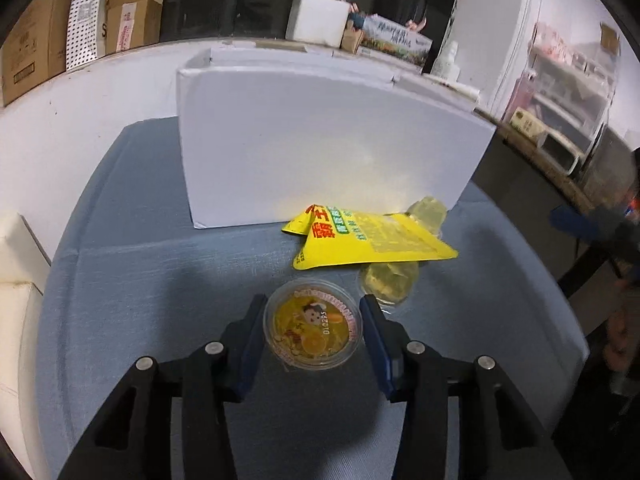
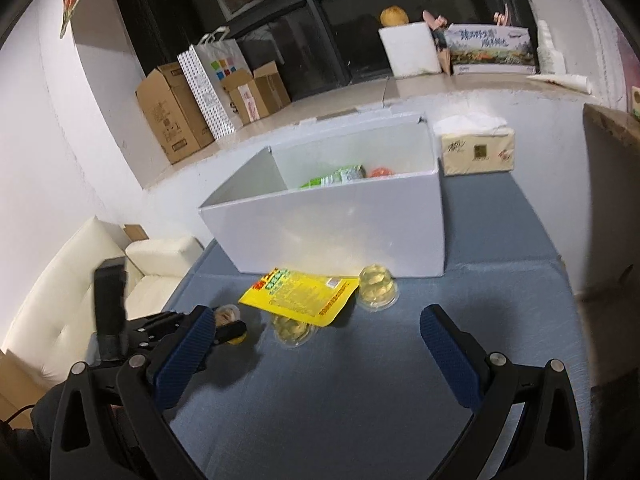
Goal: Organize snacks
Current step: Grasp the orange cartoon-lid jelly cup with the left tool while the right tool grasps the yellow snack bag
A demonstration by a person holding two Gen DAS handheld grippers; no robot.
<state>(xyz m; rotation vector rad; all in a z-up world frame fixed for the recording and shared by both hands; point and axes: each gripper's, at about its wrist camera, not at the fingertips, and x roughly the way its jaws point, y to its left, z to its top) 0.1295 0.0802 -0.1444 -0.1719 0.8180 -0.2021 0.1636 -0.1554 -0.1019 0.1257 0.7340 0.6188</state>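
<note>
A small jelly cup [image 1: 314, 326] with an orange cartoon lid stands on the blue cloth. My left gripper [image 1: 314, 300] is shut on it, one blue pad against each side. The right wrist view shows that same left gripper [image 2: 230, 326] at the far left, around the cup. Beyond it a yellow snack bag [image 1: 372, 236] lies partly over two clear jelly cups [image 1: 388, 280] [image 1: 430, 210]. A white box [image 2: 340, 232] stands behind them, holding a green packet [image 2: 340, 176] and something orange. My right gripper [image 2: 316, 314] hangs open over the cloth with nothing between its fingers.
A blue cloth [image 2: 360, 400] covers the table. A tissue pack [image 2: 478, 152] sits to the right of the white box. A cream sofa [image 2: 60, 312] lies past the table's left edge. Cardboard boxes [image 2: 172, 116] and a paper bag stand on the ledge behind.
</note>
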